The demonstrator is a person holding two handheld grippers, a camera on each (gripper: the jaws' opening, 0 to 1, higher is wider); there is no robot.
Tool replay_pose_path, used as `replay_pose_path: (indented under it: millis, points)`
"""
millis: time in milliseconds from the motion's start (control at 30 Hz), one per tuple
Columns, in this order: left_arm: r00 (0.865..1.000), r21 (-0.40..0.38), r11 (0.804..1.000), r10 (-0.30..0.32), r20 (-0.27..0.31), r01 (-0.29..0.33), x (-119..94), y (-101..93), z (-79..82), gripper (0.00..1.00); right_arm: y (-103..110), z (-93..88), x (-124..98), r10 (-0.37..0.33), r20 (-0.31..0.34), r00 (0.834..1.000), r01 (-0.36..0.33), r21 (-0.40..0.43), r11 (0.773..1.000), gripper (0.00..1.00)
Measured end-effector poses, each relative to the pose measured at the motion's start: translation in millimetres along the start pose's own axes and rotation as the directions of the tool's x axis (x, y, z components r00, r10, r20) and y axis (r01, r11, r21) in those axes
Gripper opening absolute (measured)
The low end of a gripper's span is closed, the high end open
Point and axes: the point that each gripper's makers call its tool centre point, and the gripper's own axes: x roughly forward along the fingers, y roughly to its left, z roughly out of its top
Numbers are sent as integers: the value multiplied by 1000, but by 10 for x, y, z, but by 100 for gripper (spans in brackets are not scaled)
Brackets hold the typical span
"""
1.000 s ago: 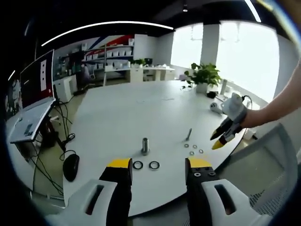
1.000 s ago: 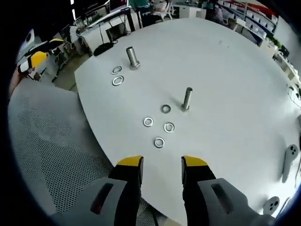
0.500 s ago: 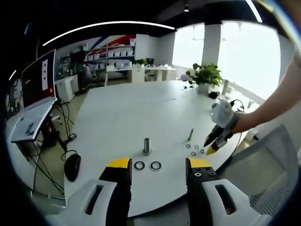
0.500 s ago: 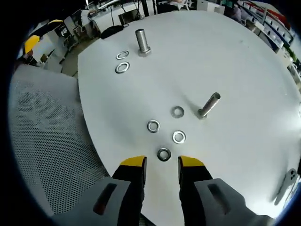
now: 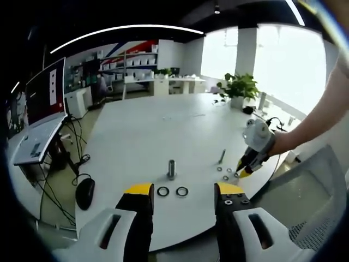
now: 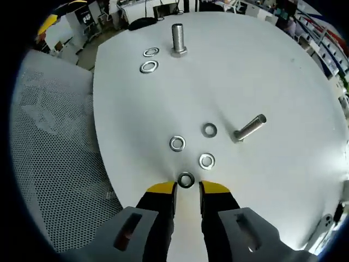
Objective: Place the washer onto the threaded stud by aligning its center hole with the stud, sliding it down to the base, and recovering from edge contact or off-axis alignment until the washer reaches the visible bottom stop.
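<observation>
Washer (image 6: 186, 180) on white table (image 6: 283, 71) sits at my right gripper (image 6: 187, 189) tips, jaws narrowly parted, apparently not clamping; my left gripper (image 5: 182, 191) hangs wide open, empty.

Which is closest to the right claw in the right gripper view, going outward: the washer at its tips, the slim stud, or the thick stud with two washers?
1. Small steel washer, at the claw's tips.
2. Slim threaded stud, right of middle.
3. Thick grey stud, far end, beside two larger washers.
</observation>
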Motion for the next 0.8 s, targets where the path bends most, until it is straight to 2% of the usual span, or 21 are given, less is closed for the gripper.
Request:
replay_pose_path:
  millis: [67, 167, 367, 467, 800]
  points:
    - [1000, 1, 1000, 2, -2, -2, -1, 4, -4, 42, 16, 12, 8, 7, 1, 1000, -7, -39, 999, 20]
    - [1000, 4, 1000, -1, -10, 1, 2, -2, -15, 41, 46, 9, 8, 1, -50, 999, -8, -125, 992, 21]
    - [1000, -6, 1000, -7, -9, 7, 1, -11, -17, 40, 47, 23, 33, 7, -77, 997, -19, -154, 988, 20]
    - [1000, -14, 1000, -18, -7, 18, 2, -29, -16, 39, 62, 28, 34, 17, -105, 994, -39, -213, 976, 19]
    - [1000, -14, 1000, -17, 20, 17, -8, -30, 37, 45, 39, 35, 51, 16, -170, 985, -52, -211, 976, 16]
